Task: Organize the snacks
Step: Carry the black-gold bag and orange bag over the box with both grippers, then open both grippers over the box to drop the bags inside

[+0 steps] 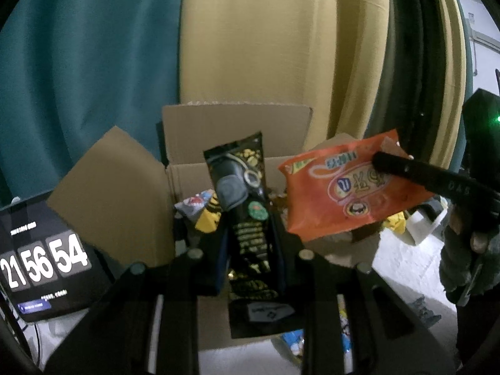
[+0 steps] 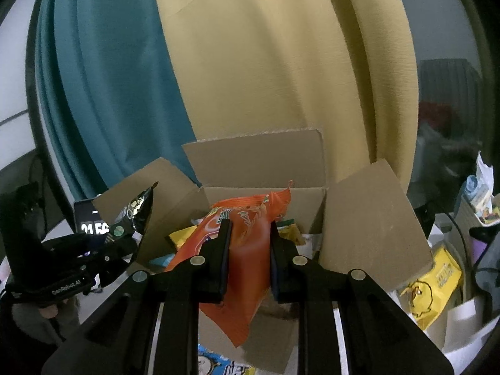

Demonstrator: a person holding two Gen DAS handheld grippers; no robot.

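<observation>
Black and gold, the tall glossy snack pouch (image 1: 250, 218) stands upright in the left wrist view, pinched between the closed-in fingers of the left gripper (image 1: 250, 250) and held over the open brown cardboard box (image 1: 187, 175). Inside the box lies a grey and yellow snack packet (image 1: 203, 212). To the right, the flat orange snack bag (image 1: 347, 190) hangs tilted above the box's right side, with a black finger of the right gripper (image 1: 406, 168) lying across its upper corner. A dark screen showing white digits (image 1: 43, 259) leans at the left, beside the box flap. Behind stand a teal curtain (image 1: 87, 62) and a beige curtain (image 1: 259, 47).

From the right wrist view, the right gripper (image 2: 250, 250) is clamped on the orange snack bag (image 2: 247, 250), its two fingers pressed against the bag's sides above the open cardboard box (image 2: 256, 162); yellow packets (image 2: 181, 237) lie within. At the left, the left gripper (image 2: 106, 250) grips the black pouch (image 2: 137, 212) near the box's left flap. A yellow duck-printed bag (image 2: 428, 287) lies to the right, outside the box
</observation>
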